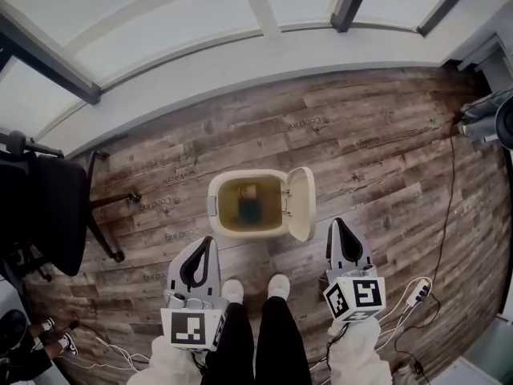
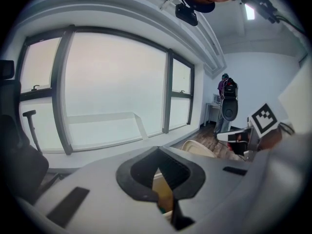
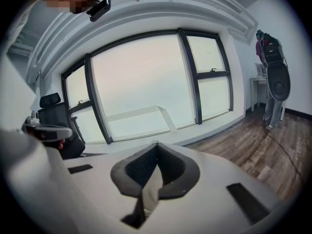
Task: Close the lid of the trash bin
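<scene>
Nearest the lens, the left white two-jaw gripper (image 1: 209, 240) is held low, its dark-padded jaws pressed tip to tip with nothing between them, just left of the person's white shoes (image 1: 232, 290). Ahead of the shoes, on the brown wood-plank floor (image 1: 361, 151), stands the cream rectangular plastic trash bin (image 1: 245, 176), with its cream lid (image 1: 302, 204) swung open along the bin's right edge. Rightmost, the right white two-jaw gripper (image 1: 335, 222) is likewise closed and empty, its tips near the lid's nearer end but apart from it.
</scene>
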A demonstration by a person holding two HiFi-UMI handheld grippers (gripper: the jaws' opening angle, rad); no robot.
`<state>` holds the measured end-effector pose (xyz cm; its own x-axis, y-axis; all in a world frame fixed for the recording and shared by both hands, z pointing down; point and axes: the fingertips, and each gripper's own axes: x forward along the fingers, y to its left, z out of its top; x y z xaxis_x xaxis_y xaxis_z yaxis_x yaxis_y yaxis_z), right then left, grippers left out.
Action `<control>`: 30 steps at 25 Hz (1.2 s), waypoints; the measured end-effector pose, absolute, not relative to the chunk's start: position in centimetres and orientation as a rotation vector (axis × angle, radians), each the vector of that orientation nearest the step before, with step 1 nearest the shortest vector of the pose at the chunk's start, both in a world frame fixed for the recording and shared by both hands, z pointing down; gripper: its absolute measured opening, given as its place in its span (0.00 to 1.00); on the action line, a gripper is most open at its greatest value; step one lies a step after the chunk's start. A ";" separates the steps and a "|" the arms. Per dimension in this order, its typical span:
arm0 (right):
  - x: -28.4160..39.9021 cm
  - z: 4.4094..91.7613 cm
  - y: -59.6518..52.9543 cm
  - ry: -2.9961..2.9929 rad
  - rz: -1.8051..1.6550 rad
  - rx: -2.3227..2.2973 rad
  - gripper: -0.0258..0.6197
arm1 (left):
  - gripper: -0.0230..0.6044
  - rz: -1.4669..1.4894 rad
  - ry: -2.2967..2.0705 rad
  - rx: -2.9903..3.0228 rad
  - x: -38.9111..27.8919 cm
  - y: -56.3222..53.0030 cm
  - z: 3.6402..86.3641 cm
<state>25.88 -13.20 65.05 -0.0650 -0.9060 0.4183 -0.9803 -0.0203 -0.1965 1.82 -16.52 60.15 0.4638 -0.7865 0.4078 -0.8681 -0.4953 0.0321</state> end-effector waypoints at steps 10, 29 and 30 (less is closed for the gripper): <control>27.6 71.9 -15.8 -2.041 0.758 1.973 0.08 | 0.05 0.501 -1.421 2.476 1.0 -16.4 60.8; 19.3 75.1 -17.6 -2.076 0.769 1.763 0.08 | 0.05 0.483 -1.387 2.399 -3.1 -15.5 62.5; 18.7 75.3 -17.8 -2.079 0.771 1.752 0.08 | 0.05 0.481 -1.394 2.393 -3.5 -15.5 62.6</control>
<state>18.70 -17.81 75.30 -0.2010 -0.8052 0.5579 -0.9743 0.1049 -0.1995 -3.53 -15.55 62.60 0.4643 -0.7659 0.4447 -0.8771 -0.4672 0.1111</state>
